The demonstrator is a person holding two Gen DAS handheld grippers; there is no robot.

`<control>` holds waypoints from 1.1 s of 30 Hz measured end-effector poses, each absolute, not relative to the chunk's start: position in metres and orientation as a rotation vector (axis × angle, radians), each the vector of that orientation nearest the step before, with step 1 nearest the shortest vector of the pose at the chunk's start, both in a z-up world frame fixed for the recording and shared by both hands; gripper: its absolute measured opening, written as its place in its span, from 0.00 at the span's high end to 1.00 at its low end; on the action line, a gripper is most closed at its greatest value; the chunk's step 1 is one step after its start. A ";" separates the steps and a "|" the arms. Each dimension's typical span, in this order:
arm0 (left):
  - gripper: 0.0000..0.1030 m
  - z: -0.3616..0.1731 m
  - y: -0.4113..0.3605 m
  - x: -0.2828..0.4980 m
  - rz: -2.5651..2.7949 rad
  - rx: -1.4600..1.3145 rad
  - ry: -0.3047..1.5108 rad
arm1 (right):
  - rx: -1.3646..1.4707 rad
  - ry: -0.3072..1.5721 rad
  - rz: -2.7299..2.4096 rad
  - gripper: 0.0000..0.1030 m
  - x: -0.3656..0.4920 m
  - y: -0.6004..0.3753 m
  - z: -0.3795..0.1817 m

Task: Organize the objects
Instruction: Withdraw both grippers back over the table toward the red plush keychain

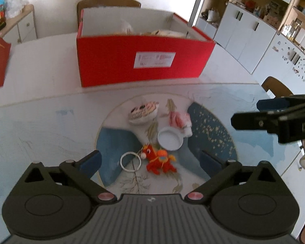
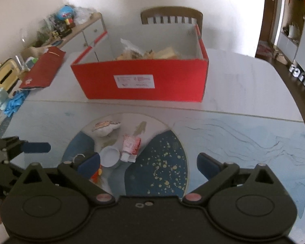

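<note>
On the round blue-and-white mat (image 1: 213,130) lie a red plush horse keychain (image 1: 158,159) with a white ring (image 1: 130,161), a white round lid (image 1: 170,138), a pink-and-white packet (image 1: 180,120) and a small patterned pouch (image 1: 143,111). My left gripper (image 1: 150,162) hangs open just above the horse, fingers wide on either side, nothing held. My right gripper (image 2: 148,165) is open too, over the mat's dark blue part, with the lid (image 2: 109,155) and packet (image 2: 130,144) by its left finger; the horse (image 2: 96,175) is mostly hidden there. An open red box (image 1: 140,61) holding several items stands behind.
The red box (image 2: 144,79) sits mid-table with a wooden chair (image 2: 171,17) behind it. A red folder (image 2: 43,69) and blue gloves (image 2: 15,101) lie at the table's left edge. A cluttered sideboard (image 2: 71,28) stands by the wall; white cabinets (image 1: 246,32) line the right.
</note>
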State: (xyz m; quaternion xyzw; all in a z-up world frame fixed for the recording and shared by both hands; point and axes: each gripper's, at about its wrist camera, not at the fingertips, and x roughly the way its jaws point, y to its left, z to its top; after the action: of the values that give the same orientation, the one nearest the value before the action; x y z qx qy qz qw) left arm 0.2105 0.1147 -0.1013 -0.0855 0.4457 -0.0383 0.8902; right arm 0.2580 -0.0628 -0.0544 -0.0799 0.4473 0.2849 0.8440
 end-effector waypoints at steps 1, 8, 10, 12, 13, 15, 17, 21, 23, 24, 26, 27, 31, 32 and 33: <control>0.00 -0.105 0.115 0.211 -0.082 -0.179 0.929 | -0.172 0.951 0.600 0.01 0.260 -0.061 -0.057; 0.00 -0.132 0.113 0.216 -0.105 -0.127 0.936 | -0.168 0.991 0.581 0.02 0.274 -0.043 -0.074; 0.00 -0.137 0.112 0.218 -0.118 -0.109 0.937 | -0.171 1.003 0.577 0.02 0.278 -0.037 -0.079; 0.00 -0.141 0.110 0.220 -0.134 -0.080 0.930 | -0.180 1.011 0.572 0.02 0.282 -0.033 -0.084; 0.00 -0.142 0.108 0.221 -0.138 -0.063 0.925 | -0.183 1.016 0.570 0.02 0.284 -0.030 -0.086; 0.00 -0.145 0.106 0.223 -0.143 -0.031 0.919 | -0.188 1.028 0.569 0.03 0.287 -0.026 -0.091; 0.00 -0.148 0.105 0.225 -0.144 -0.018 0.917 | -0.196 1.035 0.566 0.04 0.290 -0.021 -0.096; 0.00 -0.150 0.100 0.225 -0.168 0.023 0.894 | -0.210 1.052 0.564 0.06 0.294 -0.013 -0.103; 0.00 -0.149 0.094 0.224 -0.180 0.068 0.870 | -0.214 1.058 0.563 0.07 0.296 -0.010 -0.106; 0.00 -0.149 0.092 0.223 -0.186 0.085 0.859 | -0.215 1.061 0.561 0.09 0.297 -0.009 -0.107; 0.00 -0.148 0.087 0.222 -0.202 0.112 0.839 | -0.214 1.069 0.560 0.10 0.299 -0.008 -0.109; 0.00 -0.148 0.085 0.222 -0.207 0.118 0.832 | -0.213 1.072 0.560 0.11 0.300 -0.007 -0.110; 0.01 -0.149 0.081 0.224 -0.204 0.124 0.824 | -0.221 1.075 0.554 0.15 0.302 -0.004 -0.113; 0.01 -0.149 0.080 0.224 -0.204 0.123 0.826 | -0.222 1.075 0.553 0.16 0.303 -0.003 -0.114; 0.01 -0.149 0.080 0.224 -0.200 0.126 0.826 | -0.223 1.075 0.552 0.18 0.303 -0.002 -0.115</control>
State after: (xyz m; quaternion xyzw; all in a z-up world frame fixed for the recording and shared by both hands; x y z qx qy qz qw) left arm 0.2245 0.0798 -0.1491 0.0609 0.4004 -0.0972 0.9091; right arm 0.3034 -0.0023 -0.1146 -0.1048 0.5044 0.2589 0.8171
